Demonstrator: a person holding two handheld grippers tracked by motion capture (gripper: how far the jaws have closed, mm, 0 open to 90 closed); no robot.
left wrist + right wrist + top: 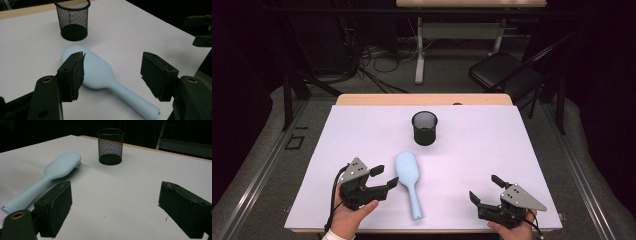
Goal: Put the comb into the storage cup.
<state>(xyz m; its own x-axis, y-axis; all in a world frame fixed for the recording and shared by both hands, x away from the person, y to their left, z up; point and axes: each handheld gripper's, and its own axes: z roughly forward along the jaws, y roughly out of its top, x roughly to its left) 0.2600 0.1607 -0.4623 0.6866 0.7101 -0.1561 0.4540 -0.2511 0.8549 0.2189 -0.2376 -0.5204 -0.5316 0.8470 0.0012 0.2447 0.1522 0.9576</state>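
White sheeting is covering the table [472,150], with a strip of bare wood showing along the far edge, and dark floor, cables and a black chair [499,70] are lying beyond it. Starting at the left of the high view, the left gripper [381,181] is resting near the front edge at about 7 o'clock from the table's middle, a hand [349,212] wrapping its body from below; its jaws are standing wide apart, gripping nothing, and pointing toward 3 o'clock at the hairbrush [408,181]. That pale blue hairbrush is lying flat on the sheet, bristles down, just beside the left gripper's tips and apparently not touching them, its oval head toward 12 o'clock and its handle running back toward 6 o'clock. In the left gripper view the hairbrush [100,72] is sitting between and beyond the two open jaws, bristles peeking out under the head. Farther back, at 12 o'clock from the hairbrush and well apart from it, a black mesh cup [424,128] is standing upright. At the right, the right gripper [484,189] is sitting near the front edge at about 5 o'clock, well apart from the hairbrush, its jaws likewise spread wide and holding nothing, aiming toward 10 o'clock. In the right gripper view the hairbrush [53,176] is lying at the left and the mesh cup [110,146] is standing beyond it.
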